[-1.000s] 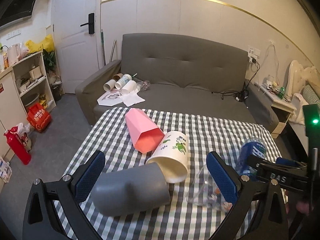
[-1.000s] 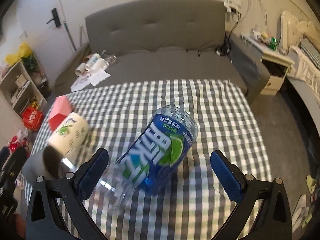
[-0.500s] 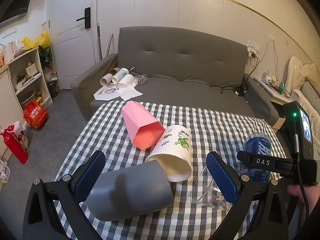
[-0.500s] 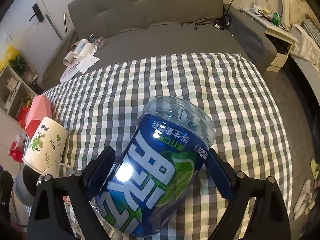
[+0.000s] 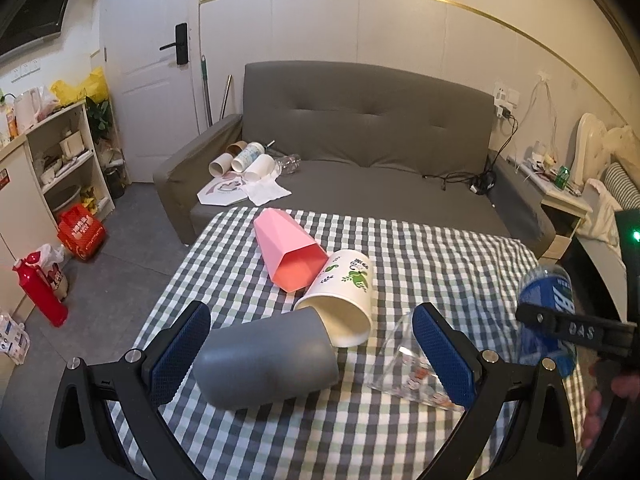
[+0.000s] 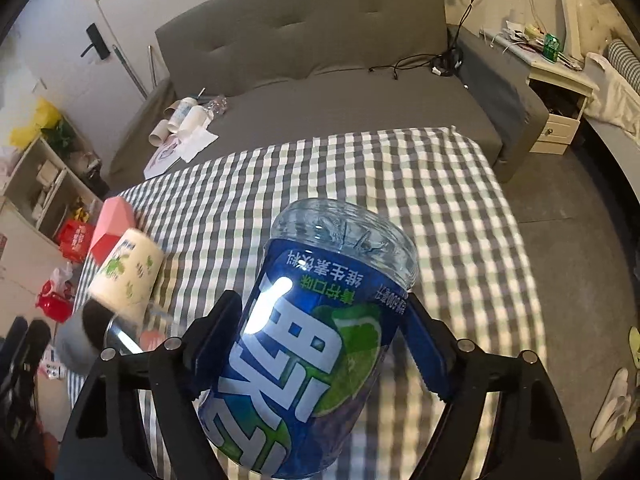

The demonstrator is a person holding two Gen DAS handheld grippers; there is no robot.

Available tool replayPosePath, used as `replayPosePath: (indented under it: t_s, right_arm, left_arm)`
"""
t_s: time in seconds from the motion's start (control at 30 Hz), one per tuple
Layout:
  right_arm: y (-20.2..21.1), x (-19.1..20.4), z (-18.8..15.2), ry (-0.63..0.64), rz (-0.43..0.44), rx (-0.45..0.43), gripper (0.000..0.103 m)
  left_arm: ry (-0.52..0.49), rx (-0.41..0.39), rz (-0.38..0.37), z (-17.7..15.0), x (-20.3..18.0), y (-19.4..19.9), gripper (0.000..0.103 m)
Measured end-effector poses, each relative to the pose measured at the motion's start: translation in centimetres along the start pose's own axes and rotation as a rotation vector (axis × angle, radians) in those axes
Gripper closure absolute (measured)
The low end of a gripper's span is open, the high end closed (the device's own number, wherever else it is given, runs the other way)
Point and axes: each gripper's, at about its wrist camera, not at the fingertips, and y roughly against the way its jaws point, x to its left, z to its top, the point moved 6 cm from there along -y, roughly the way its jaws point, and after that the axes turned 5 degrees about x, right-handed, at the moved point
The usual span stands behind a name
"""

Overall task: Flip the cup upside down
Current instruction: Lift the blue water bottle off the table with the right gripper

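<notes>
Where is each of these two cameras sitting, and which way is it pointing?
Left wrist view: sits on the left claw, looking forward over the checked table at the grey cup lying between its open fingers; the person's hand shows at right.
Right wrist view: sits on the right claw, looking along its fingers, shut on the blue-labelled cup.
Shared: the pink cup, white cup and sofa.

This is looking like a home, a small living room. A gray sofa [image 5: 360,128] is sitting behind a table with a checked cloth [image 5: 440,264]. A white door [image 5: 148,60], a shelf [image 5: 60,152] full of things, and slippers [image 6: 616,400] are showing too.
</notes>
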Motion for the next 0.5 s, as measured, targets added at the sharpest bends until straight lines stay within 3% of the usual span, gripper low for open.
replayPosePath:
  t_s: [0.27,0.5]
  right_arm:
    - [3.6,0.6,-5.4,0.056,0.045,0.049,0.024]
    - [2.8,5.3,-11.4,0.166,0.126,0.164,0.025]
  left_arm:
    - [0.002,-0.019,0.010,-0.8,-0.4,2.9,0.000]
    - [0.024,0.000,0.044,-2.2,1.6,3.0,0.000]
